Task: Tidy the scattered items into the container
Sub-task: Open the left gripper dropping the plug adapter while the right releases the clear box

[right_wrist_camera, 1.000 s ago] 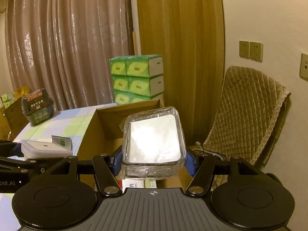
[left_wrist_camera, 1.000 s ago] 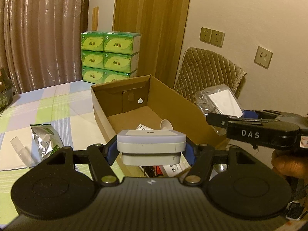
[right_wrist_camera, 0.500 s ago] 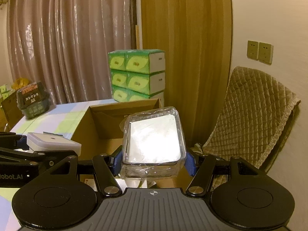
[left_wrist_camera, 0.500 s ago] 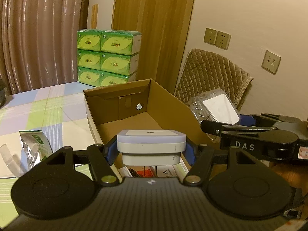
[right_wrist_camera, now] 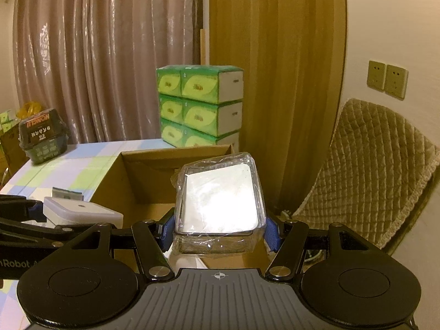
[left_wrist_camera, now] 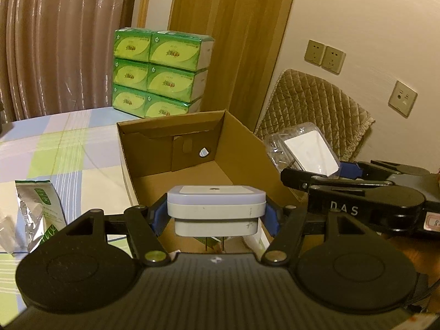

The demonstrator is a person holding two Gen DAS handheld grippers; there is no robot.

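- Ahead of you the cardboard box [left_wrist_camera: 228, 148] is open-topped, its far floor bare, so you have room to come in from above.
- Its tall right wall stands between the box and the quilted chair [right_wrist_camera: 379, 170].
- Stacked tissue boxes [left_wrist_camera: 162, 71] close off the far end.
- On your left, a foil packet [left_wrist_camera: 38, 206] lies on the surface [left_wrist_camera: 68, 143].

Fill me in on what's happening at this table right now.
A person is tidying items into an open cardboard box with a handheld gripper in each hand. The left gripper is clamped on a white square device, held above the near end of the box. The right gripper grips a white item in clear plastic wrap, near the box's right wall. Neither item is in the box yet. A foil packet lies on the checked tablecloth.
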